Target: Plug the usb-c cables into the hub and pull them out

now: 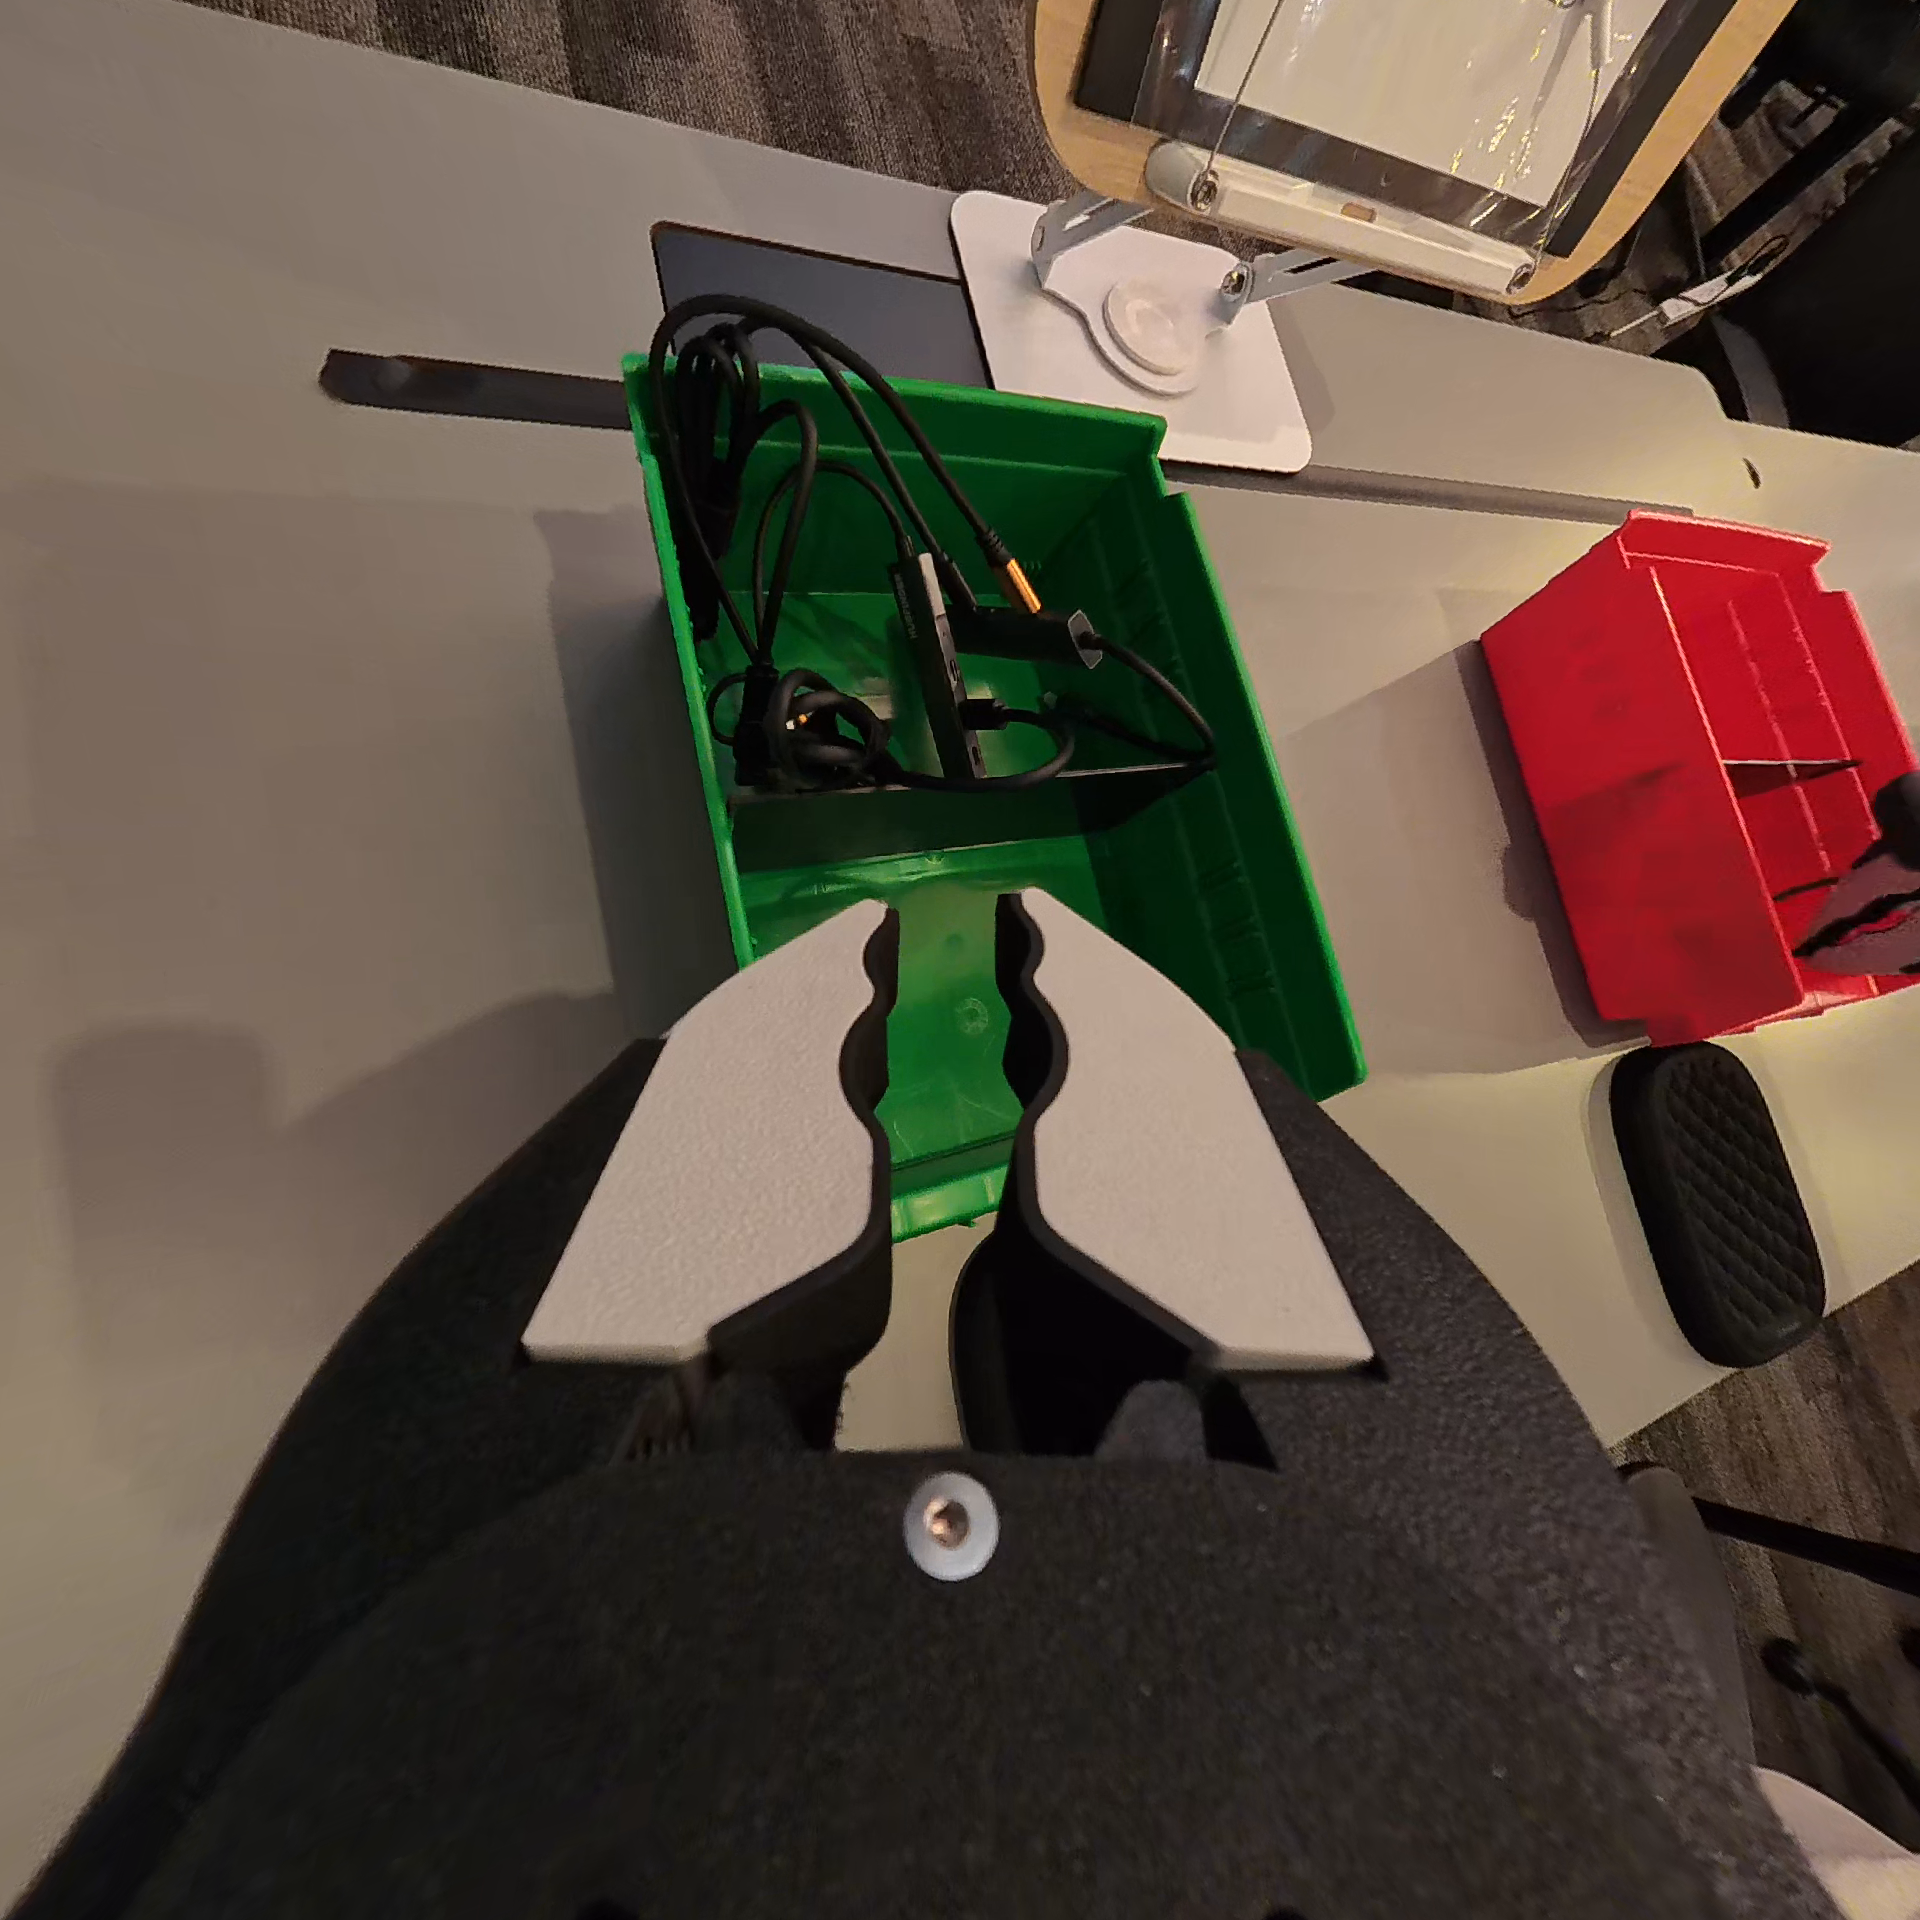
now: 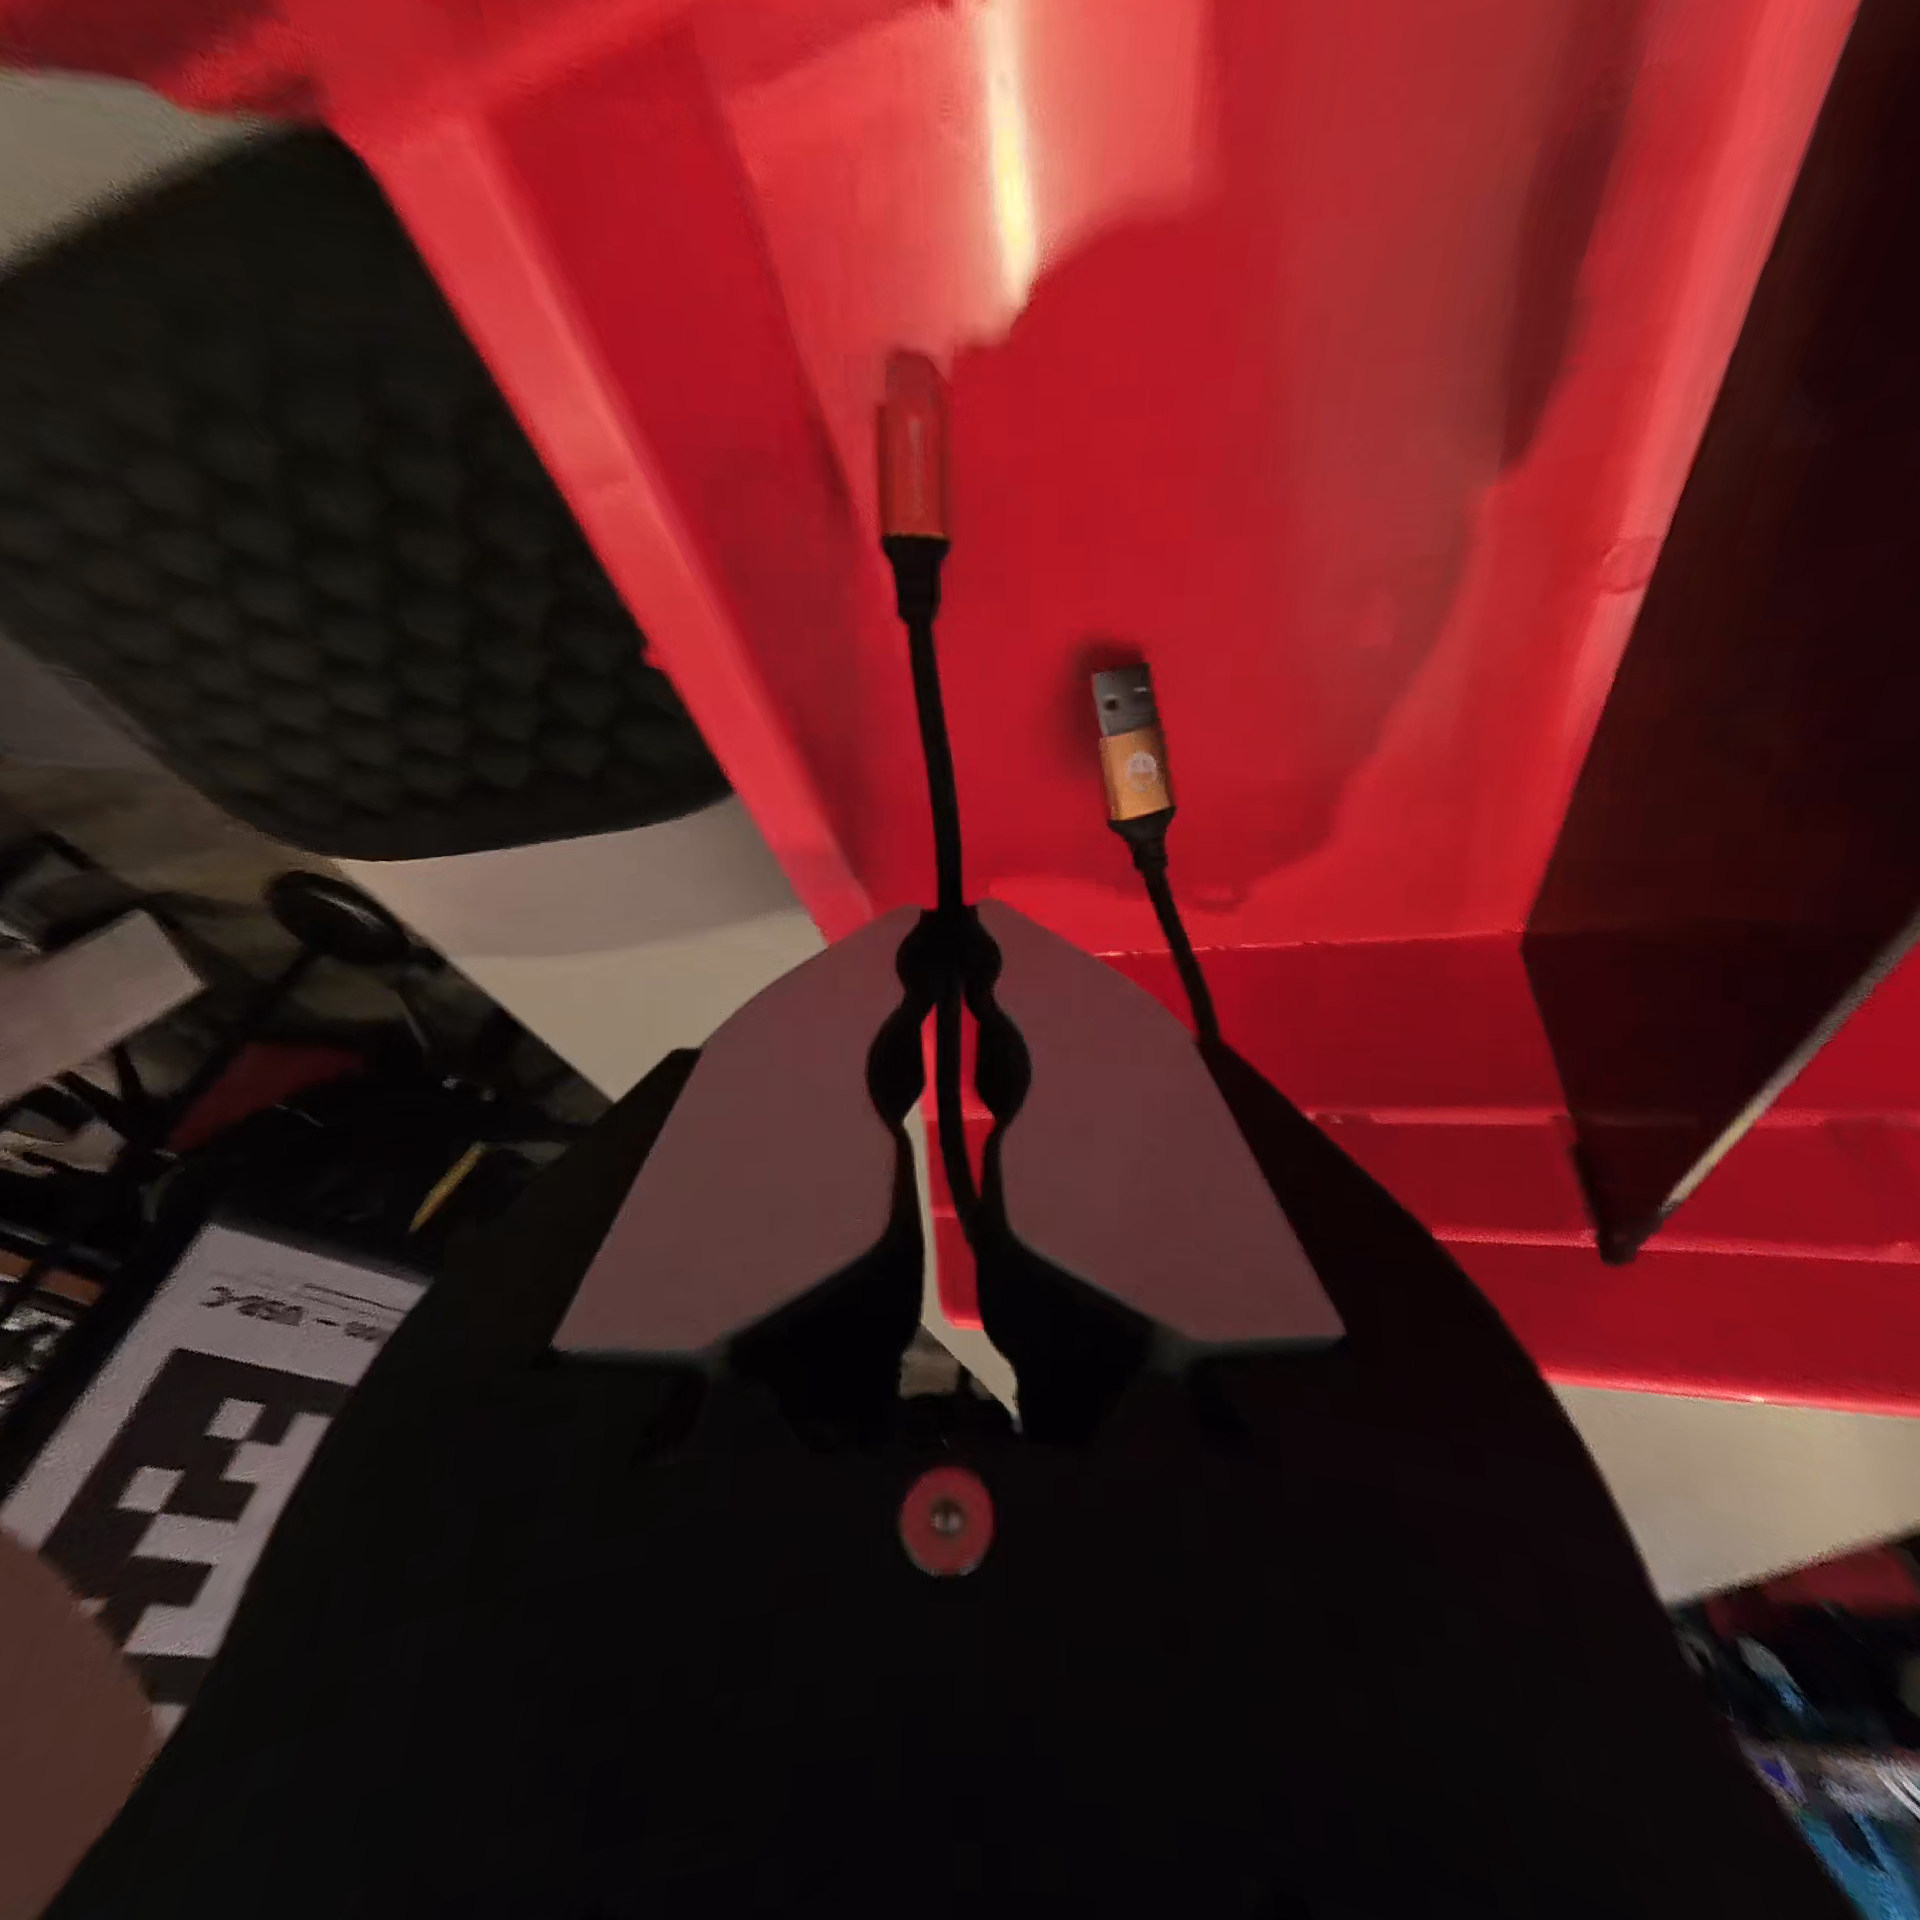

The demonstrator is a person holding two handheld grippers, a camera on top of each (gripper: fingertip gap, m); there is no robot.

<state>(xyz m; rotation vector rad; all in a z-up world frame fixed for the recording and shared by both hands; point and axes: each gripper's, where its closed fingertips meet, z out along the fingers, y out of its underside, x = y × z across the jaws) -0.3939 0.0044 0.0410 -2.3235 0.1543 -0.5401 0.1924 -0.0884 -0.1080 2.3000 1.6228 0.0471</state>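
In the left wrist view a green bin (image 1: 1226, 727) holds a grey hub (image 1: 935, 665) and several black cables (image 1: 748, 499), one with a gold plug (image 1: 1016, 582). My left gripper (image 1: 943, 909) hovers over the bin's near end, slightly open and empty. In the right wrist view my right gripper (image 2: 951, 912) is shut on a black braided cable (image 2: 940, 748) over a red bin (image 2: 1299, 436). The cable's orange USB-C plug (image 2: 914, 457) sticks out ahead of the fingertips. Its other end, an orange USB-A plug (image 2: 1132, 743), hangs beside it.
The red bin (image 1: 1662, 790) stands right of the green one, with the right gripper (image 1: 1870, 914) at its edge. A black quilted pad (image 1: 1714, 1195) lies near the table's front edge, and also shows in the right wrist view (image 2: 312, 540). A white stand base (image 1: 1132, 332) sits behind the green bin. Some 60 centimetres of space lies between my two pairs of fingers.
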